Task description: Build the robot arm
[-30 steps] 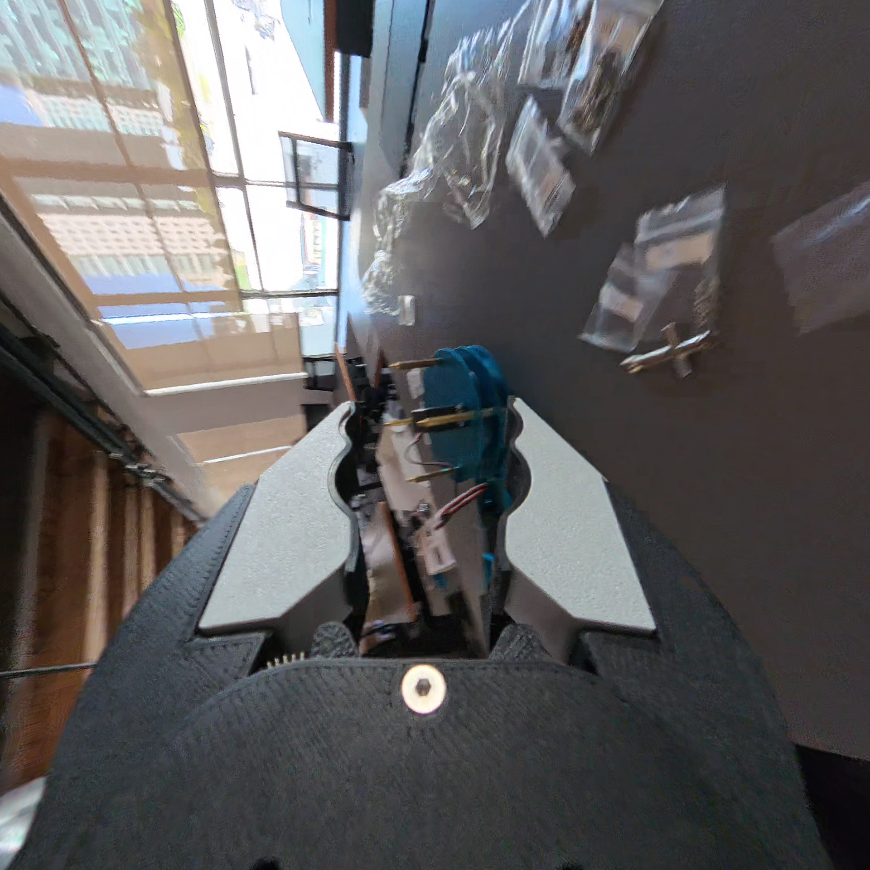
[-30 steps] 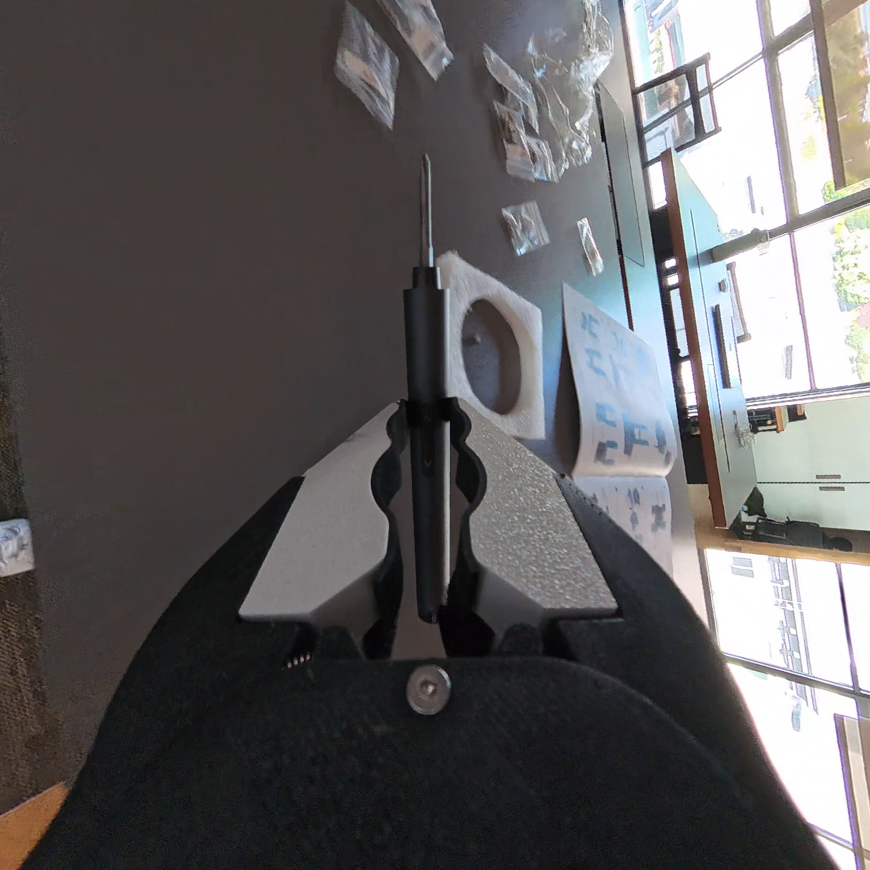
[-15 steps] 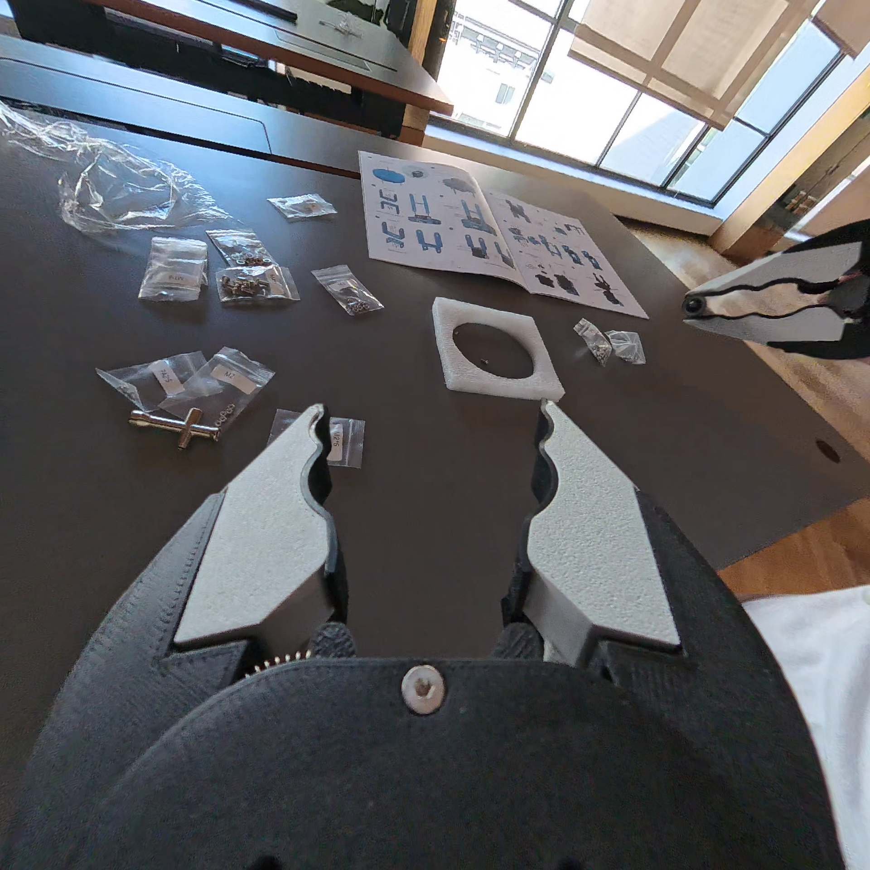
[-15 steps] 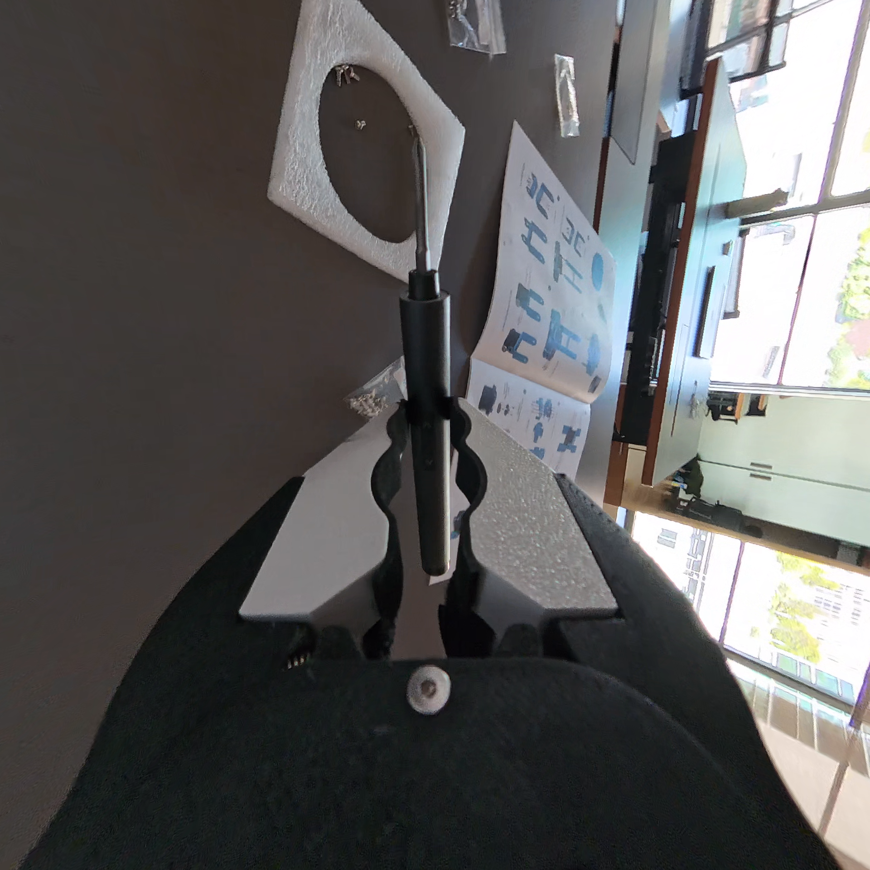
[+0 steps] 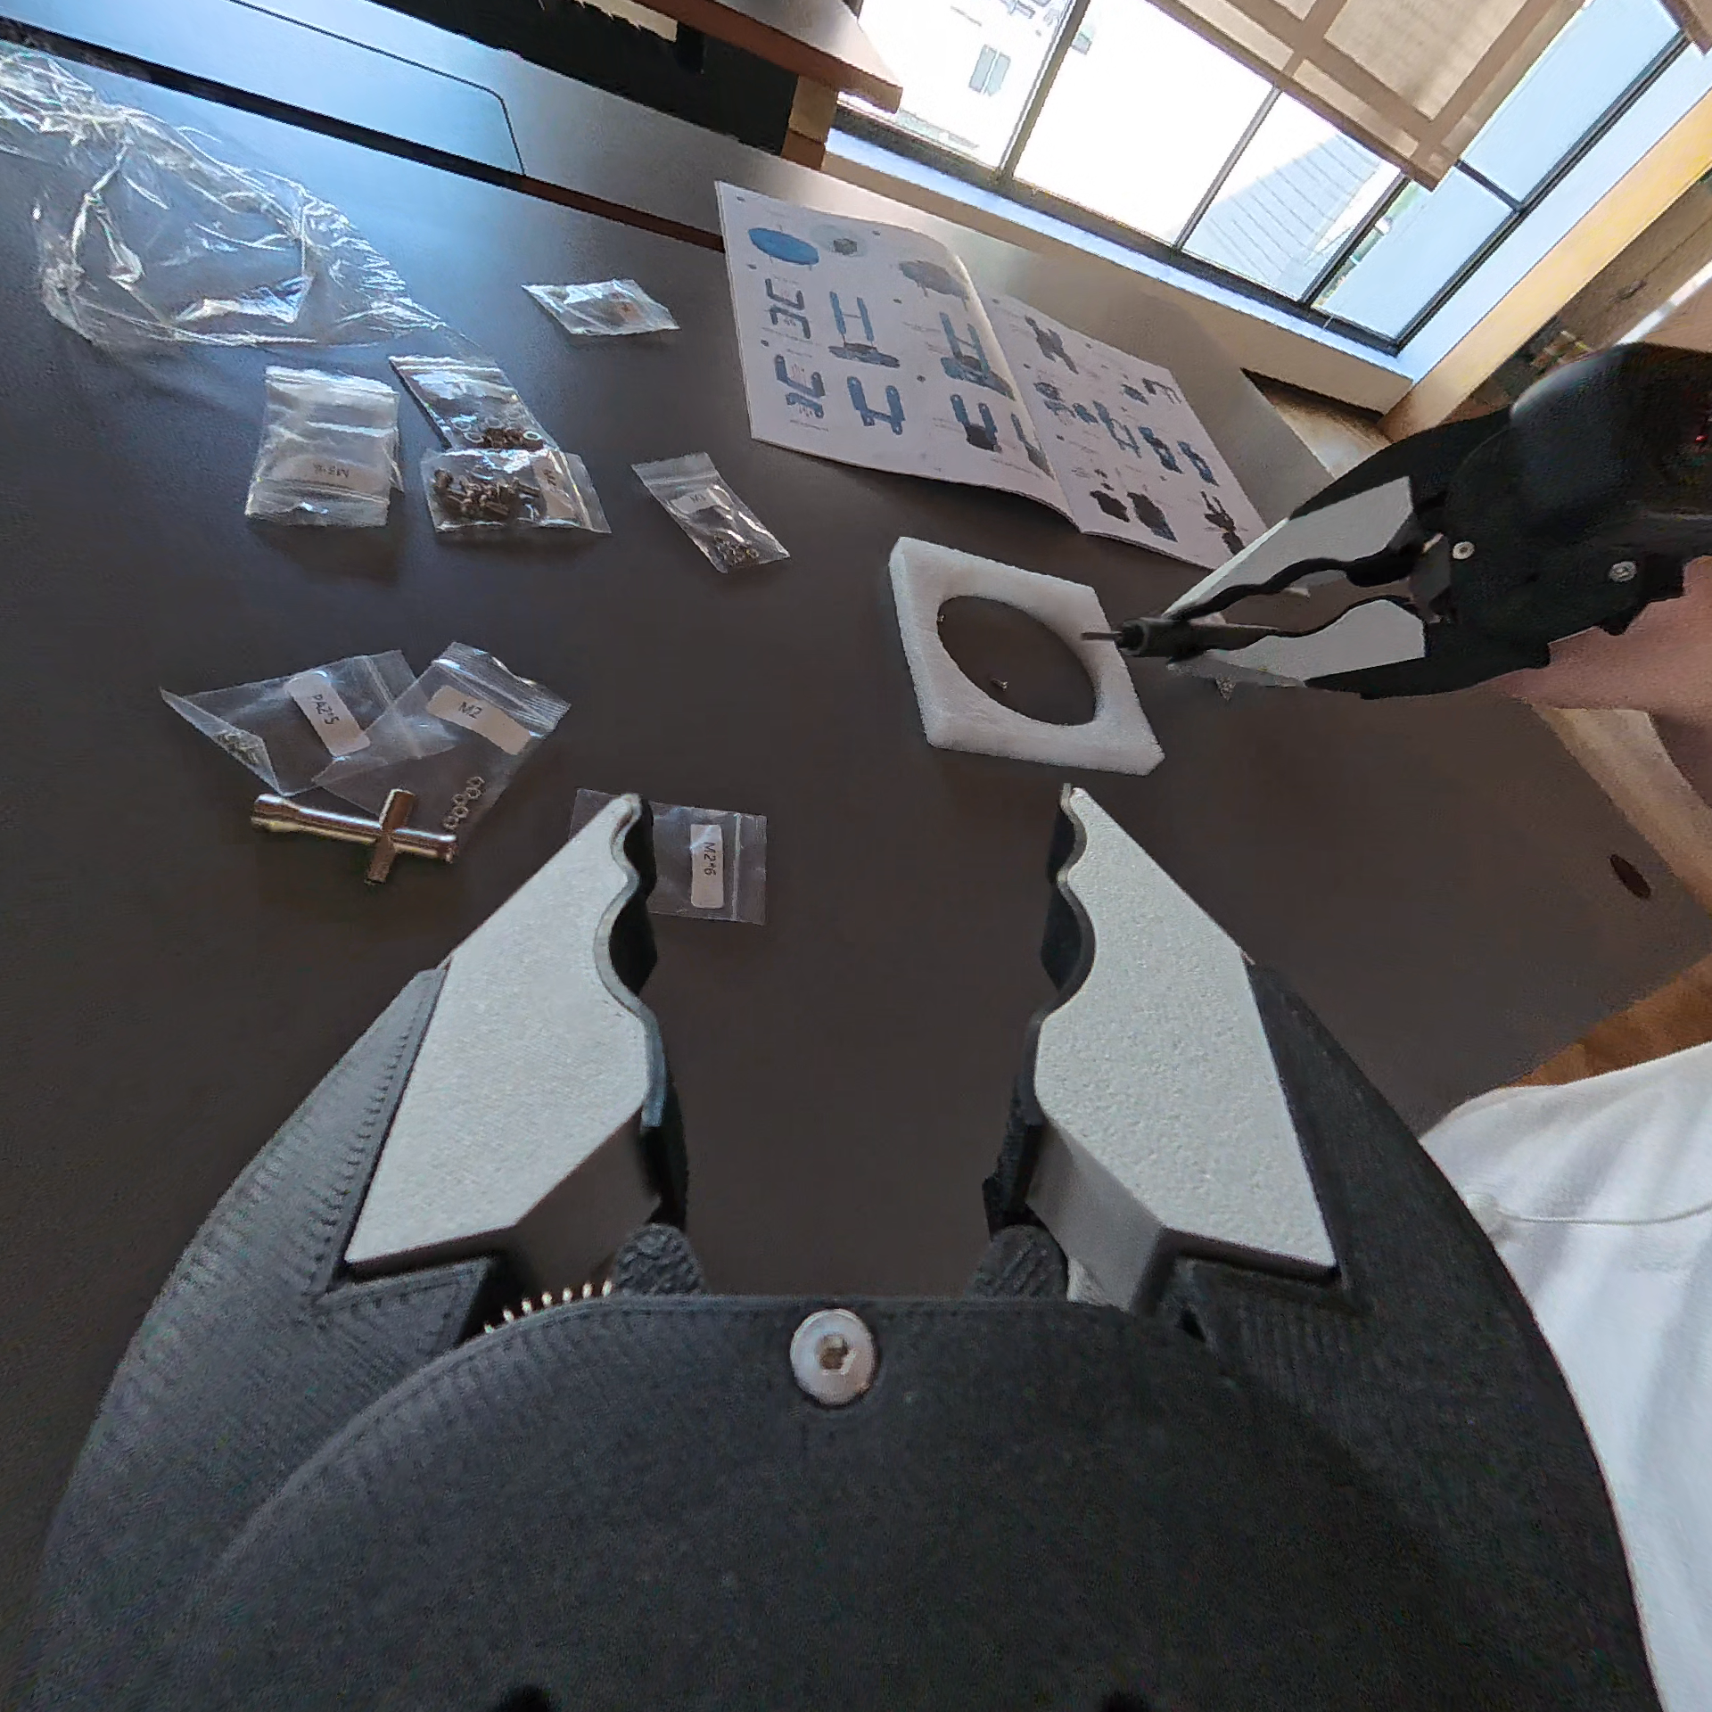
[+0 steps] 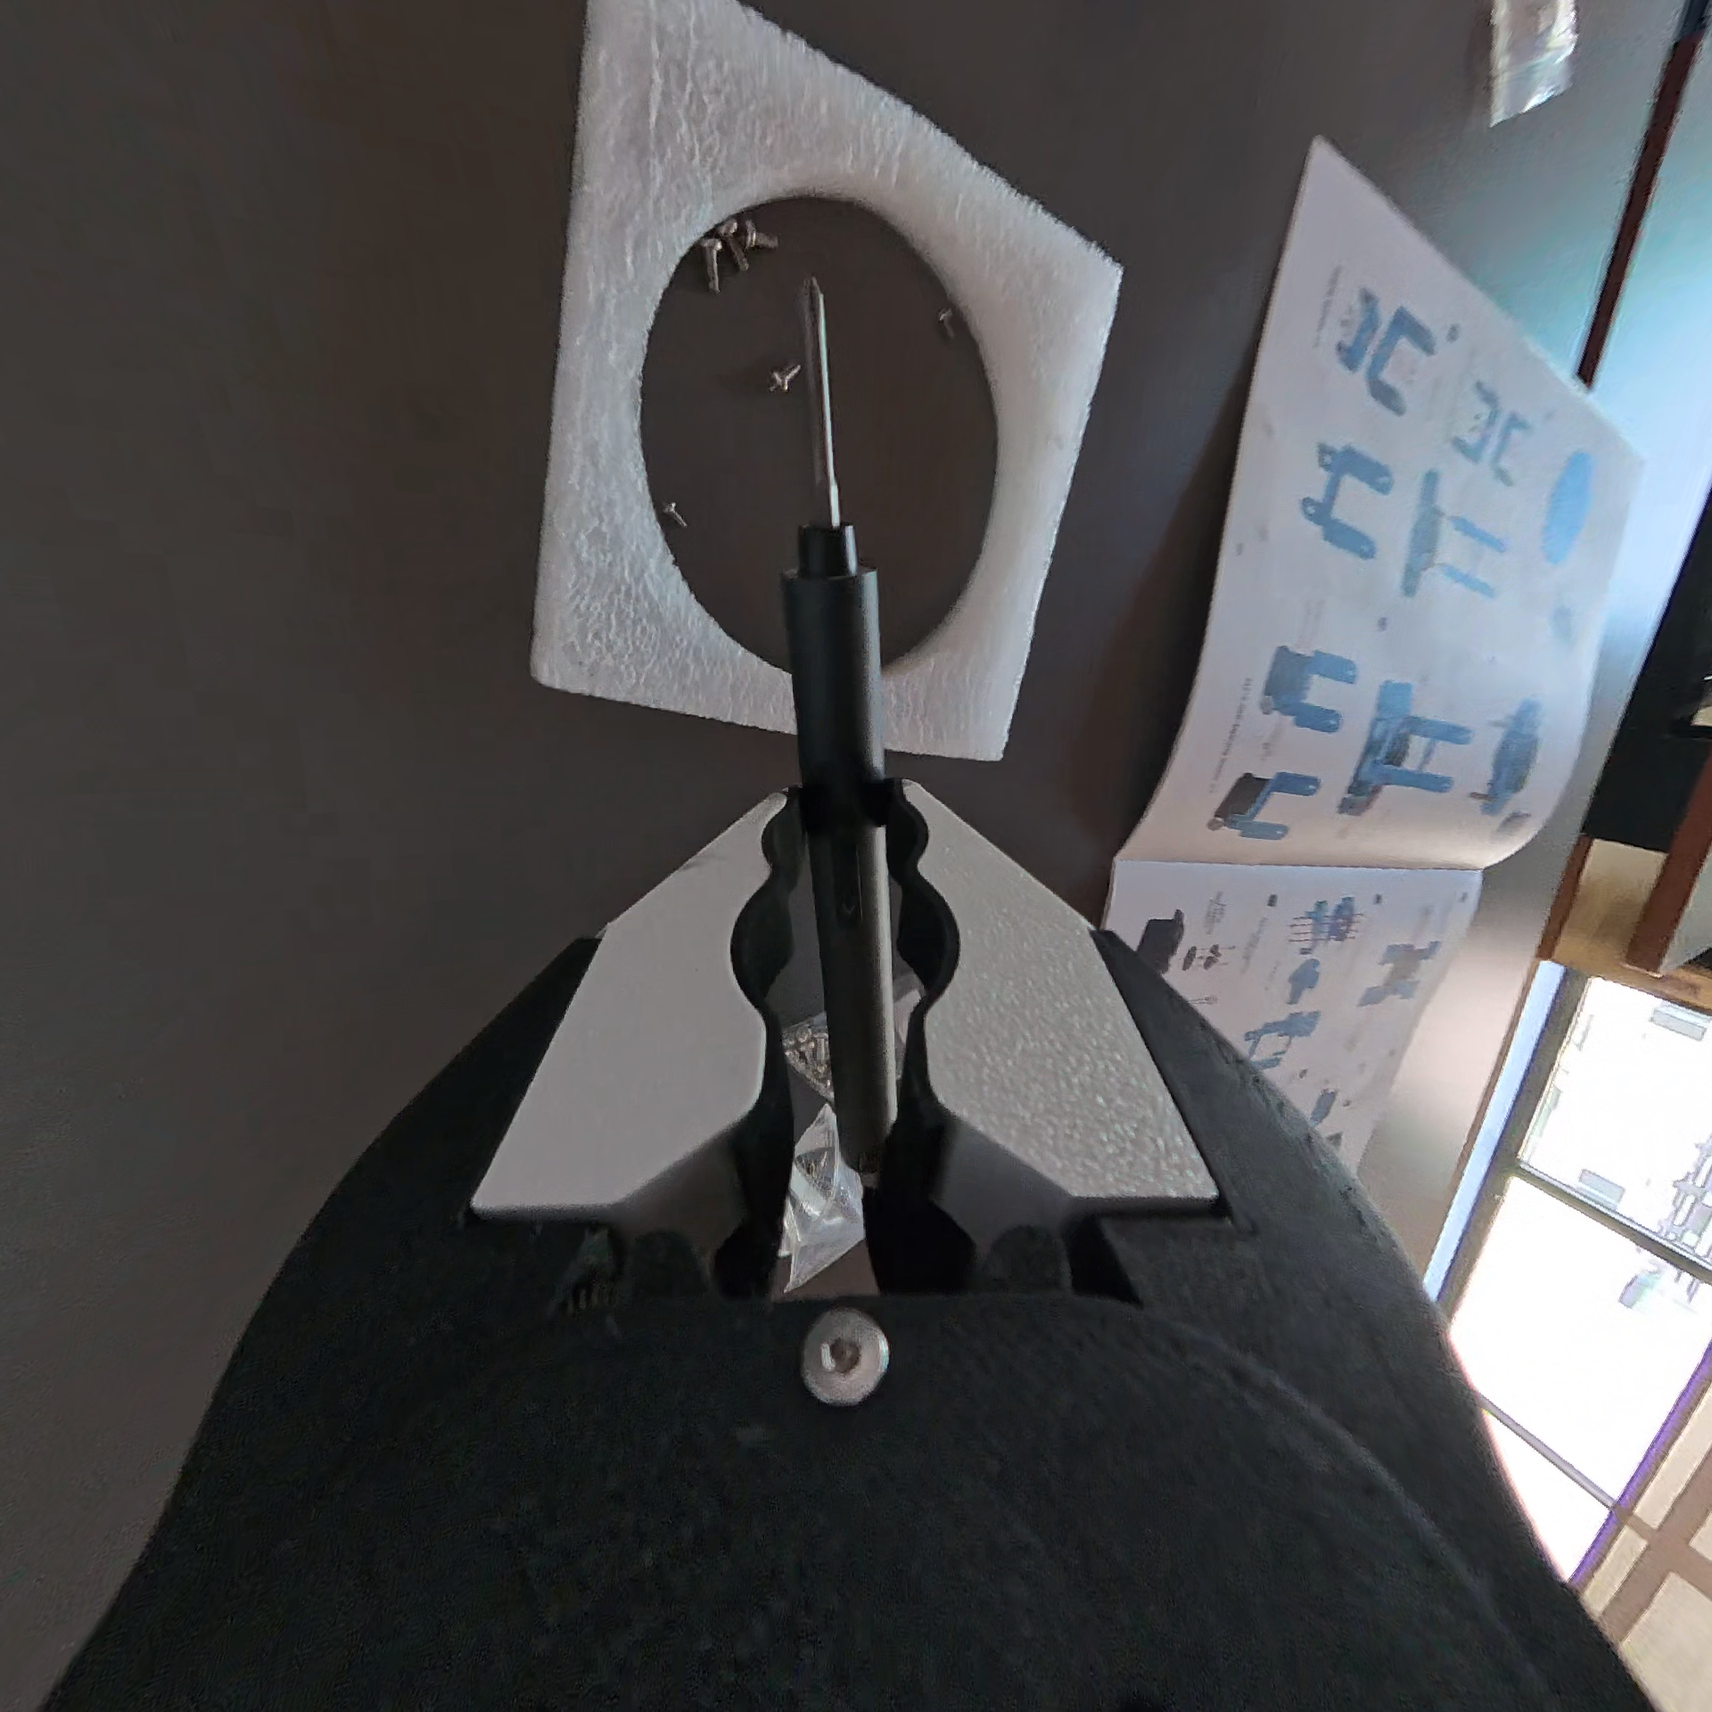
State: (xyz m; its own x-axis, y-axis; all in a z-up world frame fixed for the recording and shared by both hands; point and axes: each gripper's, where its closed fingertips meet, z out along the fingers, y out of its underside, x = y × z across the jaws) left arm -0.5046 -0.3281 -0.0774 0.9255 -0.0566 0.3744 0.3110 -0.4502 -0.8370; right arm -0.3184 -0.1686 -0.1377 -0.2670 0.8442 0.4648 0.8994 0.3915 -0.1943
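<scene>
My left gripper (image 5: 848, 811) is open and empty above the dark table (image 5: 834, 973); a small clear bag (image 5: 709, 866) lies by its left fingertip. My right gripper (image 6: 838, 792) is shut on a black screwdriver (image 6: 834, 667). The screwdriver's thin metal tip points into the round hole of a white foam square (image 6: 787, 167), over several loose small screws (image 6: 732, 245). In the left wrist view the right gripper (image 5: 1177, 639) hovers at the right edge of the foam square (image 5: 1019, 732), with the screwdriver (image 5: 1149, 635) sticking out over the hole.
Several small clear bags of hardware (image 5: 505, 482), a crumpled plastic bag (image 5: 176, 232) and a metal cross wrench (image 5: 371, 829) lie at the left. An open instruction booklet (image 5: 926, 371) lies behind the foam square; it also shows in the right wrist view (image 6: 1445, 593). A person's white garment (image 5: 1593, 1297) is at the right. Left tips to right tips: about 25 cm. The foam square (image 5: 1019, 732) lies some 10 cm from my right tips, 15 cm from my left tips. My right wrist view (image 6: 628, 258) looks at it from another angle.
A second ago my left gripper was around a blue assembly with brass posts and wires; it is now open, empty and turned toward the table. My right gripper has carried the screwdriver closer over the foam hole.
</scene>
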